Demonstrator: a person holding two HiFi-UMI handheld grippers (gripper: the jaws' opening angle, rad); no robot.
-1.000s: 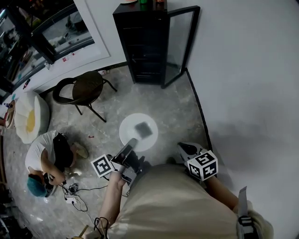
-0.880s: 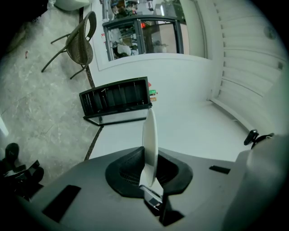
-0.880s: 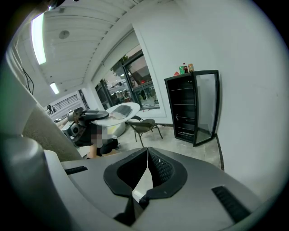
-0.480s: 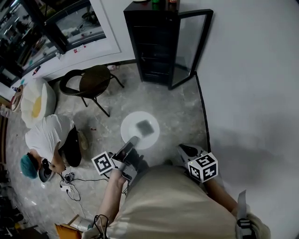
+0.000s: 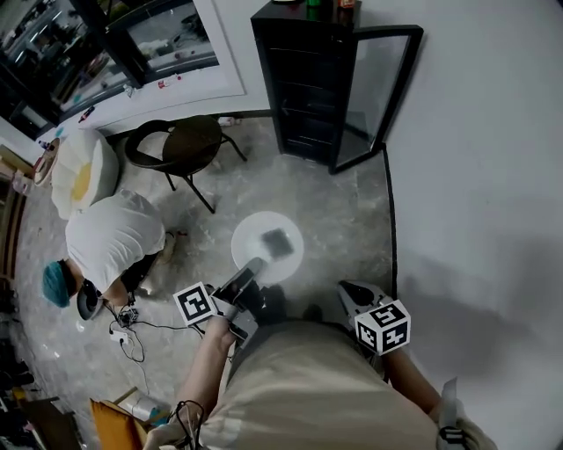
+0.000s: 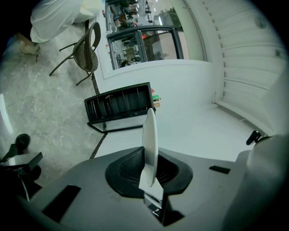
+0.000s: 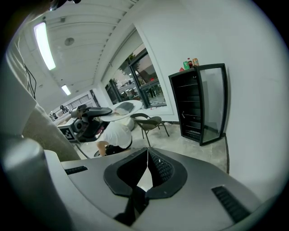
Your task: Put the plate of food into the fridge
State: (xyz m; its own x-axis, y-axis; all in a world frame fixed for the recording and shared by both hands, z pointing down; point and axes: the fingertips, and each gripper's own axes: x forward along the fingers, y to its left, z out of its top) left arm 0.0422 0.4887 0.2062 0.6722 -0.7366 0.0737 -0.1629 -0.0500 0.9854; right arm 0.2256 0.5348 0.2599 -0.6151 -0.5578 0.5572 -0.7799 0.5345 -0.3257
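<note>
Clamping with fingers point(image 6: 126, 173) of left gripper point(image 5: 249, 272) on near rim of white plate point(image 5: 251, 242), held flat above grey stone floor point(image 5: 339, 206), well short of black fridge point(image 5: 312, 83). Carrying dark block of food point(image 5: 278, 240) on top. Pressed tip to tip on right gripper point(image 7: 147, 151), gripping nothing. Facing fridge against white wall point(image 5: 475, 176), glass door point(image 5: 378, 97) swung open. Off left, dark chair point(image 5: 189, 145) and crouching person in white point(image 5: 110, 242). Atop fridge, small cans point(image 5: 312, 10), labels too small to read.
</note>
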